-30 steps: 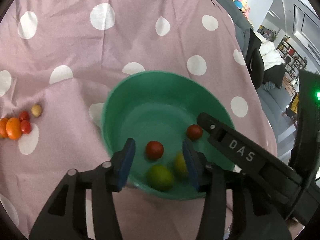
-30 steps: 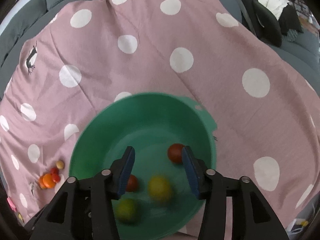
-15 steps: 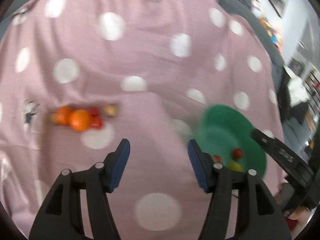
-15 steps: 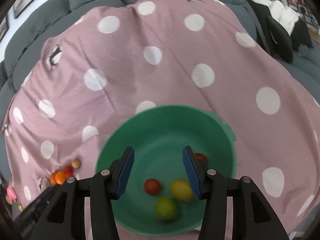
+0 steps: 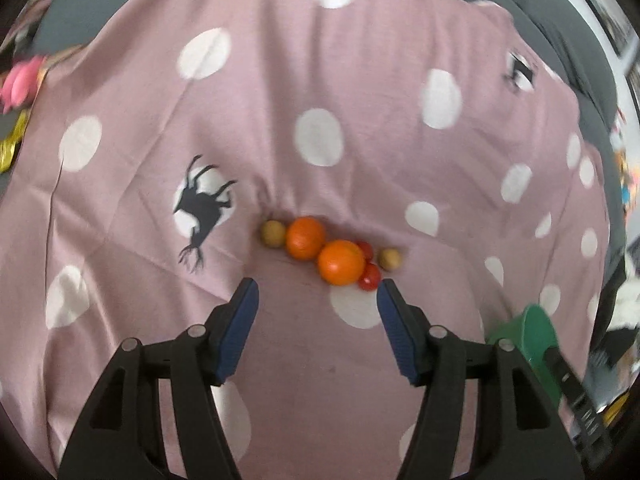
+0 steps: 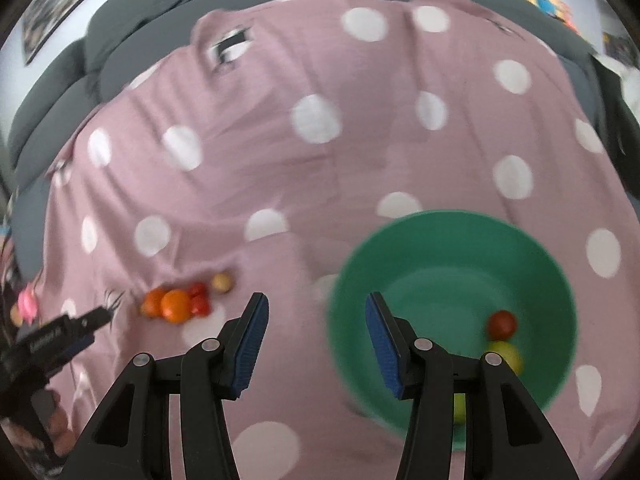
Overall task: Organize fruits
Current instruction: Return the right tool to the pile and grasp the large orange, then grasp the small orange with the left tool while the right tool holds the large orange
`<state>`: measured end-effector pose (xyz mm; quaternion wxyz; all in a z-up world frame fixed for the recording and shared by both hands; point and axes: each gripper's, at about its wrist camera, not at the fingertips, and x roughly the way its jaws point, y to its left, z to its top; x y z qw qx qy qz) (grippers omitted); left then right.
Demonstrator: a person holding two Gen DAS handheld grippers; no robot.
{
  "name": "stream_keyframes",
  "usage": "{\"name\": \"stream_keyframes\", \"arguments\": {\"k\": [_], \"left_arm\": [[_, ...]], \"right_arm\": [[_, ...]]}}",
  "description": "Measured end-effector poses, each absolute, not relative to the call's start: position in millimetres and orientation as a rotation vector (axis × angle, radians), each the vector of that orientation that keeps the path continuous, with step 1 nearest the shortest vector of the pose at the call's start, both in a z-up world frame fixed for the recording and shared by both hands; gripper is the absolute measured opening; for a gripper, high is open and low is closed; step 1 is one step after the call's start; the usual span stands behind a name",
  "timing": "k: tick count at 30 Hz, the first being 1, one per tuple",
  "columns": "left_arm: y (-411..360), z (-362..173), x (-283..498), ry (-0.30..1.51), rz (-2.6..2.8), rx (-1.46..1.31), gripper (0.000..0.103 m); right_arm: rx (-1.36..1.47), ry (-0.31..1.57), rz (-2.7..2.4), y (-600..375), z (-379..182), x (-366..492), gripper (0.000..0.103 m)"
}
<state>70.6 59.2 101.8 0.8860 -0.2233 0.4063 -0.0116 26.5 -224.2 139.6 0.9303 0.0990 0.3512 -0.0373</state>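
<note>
Your left gripper (image 5: 316,292) hangs spread and empty just short of the fruit row (image 5: 328,252) on the pink dotted cloth (image 5: 320,60); bare cloth lies all around that row, and the bowl (image 5: 532,336) sits well off at your right edge; your right gripper (image 6: 314,308) is also released, holding nothing, its right finger over the bowl's (image 6: 452,240) near rim; a second ago both grippers hovered over the bowl, whose fruit (image 6: 502,324) remains inside.

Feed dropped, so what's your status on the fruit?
Left gripper open, empty, facing fruit cluster. Right gripper open, empty, beside green bowl. Nothing in the way.
</note>
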Motion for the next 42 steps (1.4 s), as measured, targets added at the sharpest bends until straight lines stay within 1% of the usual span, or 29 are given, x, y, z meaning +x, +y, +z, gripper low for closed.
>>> {"name": "stream_keyframes", "arguments": {"k": [9,12,18,24,28,32,36,40,42], "left_arm": [[86.1,97.4,71.8,0.848,0.061,-0.493,0.062],[92.3,92.7,72.6,0.856,0.076,-0.500,0.062],[103.8,81.7,82.6,0.894,0.101,-0.520,0.062],[115.5,79.7,95.2,0.897,0.092,-0.552,0.061],[112.4,78.3,101.5,0.900,0.071,-0.543,0.060],[107.8,79.4,107.5,0.893,0.050,-0.559,0.060],[104.5,81.8,113.4,0.883,0.019,-0.578,0.060],[111.9,75.7,117.3,0.887,0.002,-0.663,0.060],[109.3,75.3,118.6,0.895,0.013,-0.643,0.060]], "right_arm": [[0.185,0.800,0.065,-177.7,116.3,46.5,0.051],[0.179,0.797,0.130,-161.5,111.9,55.8,0.051],[0.234,0.922,0.310,-122.1,93.8,109.5,0.051],[0.266,0.974,0.281,-101.1,70.4,159.0,0.051],[0.279,0.979,0.303,-95.9,63.9,168.7,0.051],[0.253,1.015,0.323,-85.0,52.4,174.4,0.043],[0.202,0.999,0.310,-77.5,52.0,175.4,0.043],[0.118,0.987,0.310,-70.2,51.7,173.5,0.043],[0.111,0.976,0.301,-69.5,51.1,173.8,0.043]]}}
